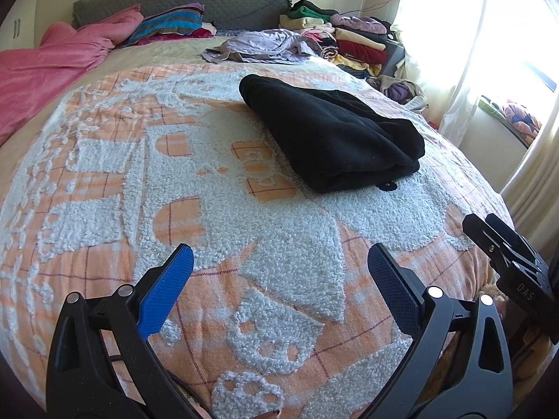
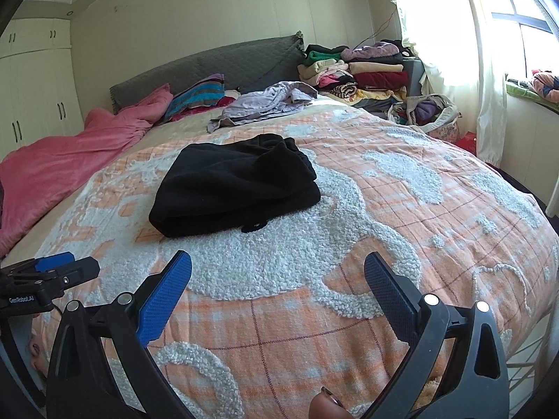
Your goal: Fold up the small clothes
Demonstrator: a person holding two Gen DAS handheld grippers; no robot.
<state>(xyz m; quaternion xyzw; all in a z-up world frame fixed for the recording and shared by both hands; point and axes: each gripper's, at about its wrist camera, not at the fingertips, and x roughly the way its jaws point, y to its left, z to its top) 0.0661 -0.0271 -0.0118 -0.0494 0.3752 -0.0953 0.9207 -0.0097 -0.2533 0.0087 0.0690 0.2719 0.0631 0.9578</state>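
A black garment point(image 1: 332, 132) lies folded into a thick bundle on the orange and white bedspread point(image 1: 174, 192); it also shows in the right wrist view point(image 2: 237, 185). My left gripper point(image 1: 279, 258) is open and empty, held above the bedspread near its front edge, well short of the garment. My right gripper point(image 2: 277, 265) is open and empty too, also short of the garment. The right gripper shows at the right edge of the left wrist view point(image 1: 506, 255), and the left gripper at the left edge of the right wrist view point(image 2: 52, 272).
A crumpled lilac garment point(image 1: 262, 47) lies further back on the bed. A stack of folded clothes point(image 1: 349, 38) stands at the back right. A pink blanket point(image 1: 45, 66) and striped pillow point(image 1: 167, 24) lie at the left by the grey headboard point(image 1: 181, 0). A window with curtains point(image 1: 471, 52) is on the right.
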